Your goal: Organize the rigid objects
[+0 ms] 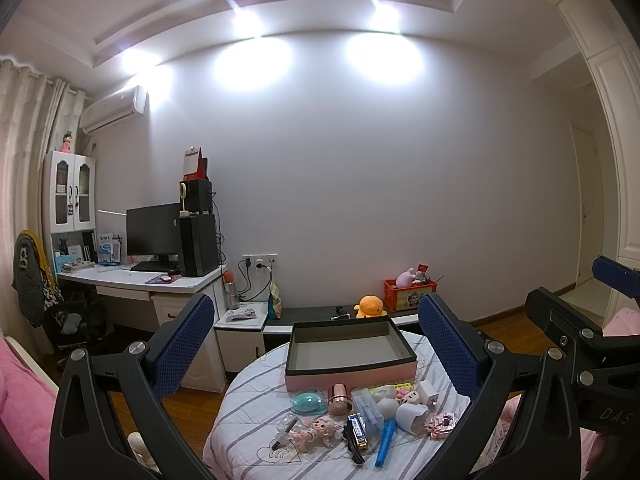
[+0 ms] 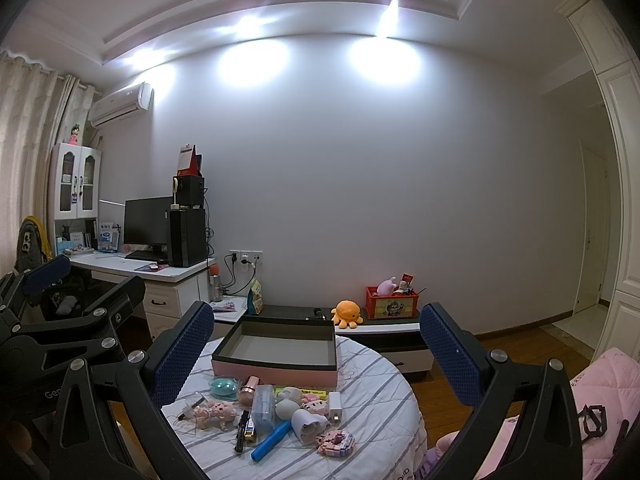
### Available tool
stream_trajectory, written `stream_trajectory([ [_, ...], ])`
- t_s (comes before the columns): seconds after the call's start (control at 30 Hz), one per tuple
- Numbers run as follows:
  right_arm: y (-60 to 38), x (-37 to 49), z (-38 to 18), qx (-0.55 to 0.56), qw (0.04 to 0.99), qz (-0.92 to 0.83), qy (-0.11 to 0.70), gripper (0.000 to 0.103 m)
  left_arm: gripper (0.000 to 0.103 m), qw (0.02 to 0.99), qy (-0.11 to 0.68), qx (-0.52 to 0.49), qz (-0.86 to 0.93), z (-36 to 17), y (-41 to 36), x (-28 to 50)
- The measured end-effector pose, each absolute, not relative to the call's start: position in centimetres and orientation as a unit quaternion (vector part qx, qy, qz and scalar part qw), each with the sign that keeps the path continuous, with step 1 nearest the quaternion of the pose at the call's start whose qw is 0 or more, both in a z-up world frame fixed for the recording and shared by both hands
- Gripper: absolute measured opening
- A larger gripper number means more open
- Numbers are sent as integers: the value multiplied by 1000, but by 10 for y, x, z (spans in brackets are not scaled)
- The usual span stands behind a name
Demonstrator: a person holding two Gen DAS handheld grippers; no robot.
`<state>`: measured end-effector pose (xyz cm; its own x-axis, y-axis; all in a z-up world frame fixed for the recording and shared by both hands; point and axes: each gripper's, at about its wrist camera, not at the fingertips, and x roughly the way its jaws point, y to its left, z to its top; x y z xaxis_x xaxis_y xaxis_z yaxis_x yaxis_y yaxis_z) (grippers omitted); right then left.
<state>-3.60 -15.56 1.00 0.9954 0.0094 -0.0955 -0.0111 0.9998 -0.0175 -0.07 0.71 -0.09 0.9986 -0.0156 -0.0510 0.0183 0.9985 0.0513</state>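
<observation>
An empty pink box with a dark rim [image 1: 349, 356] [image 2: 276, 356] sits at the far side of a round table covered with a striped cloth [image 1: 404, 456] [image 2: 380, 432]. In front of it lie several small items: a teal round case [image 1: 307, 401] [image 2: 223, 386], a rose-gold cylinder [image 1: 340, 399], a white charger [image 2: 334, 403], a blue stick [image 1: 385, 446] [image 2: 272, 438], a pink pig figure [image 1: 320, 432] [image 2: 212, 412]. My left gripper [image 1: 316, 344] hovers open above the table. My right gripper [image 2: 316, 344] is open too, holding nothing.
A low cabinet behind the table holds an orange plush [image 1: 370, 306] [image 2: 347, 312] and a red crate [image 1: 409, 293]. A desk with a monitor [image 1: 154, 236] stands at left, with an office chair [image 1: 68, 320]. Pink bedding [image 2: 560, 400] lies at right.
</observation>
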Motion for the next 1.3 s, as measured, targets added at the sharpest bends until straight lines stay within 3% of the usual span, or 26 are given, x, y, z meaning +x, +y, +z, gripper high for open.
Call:
stream_trajectory([
  [1.3,-152,-30,2,-16,998,6,62,103,103,999,36,37,-14,-7,9,7],
])
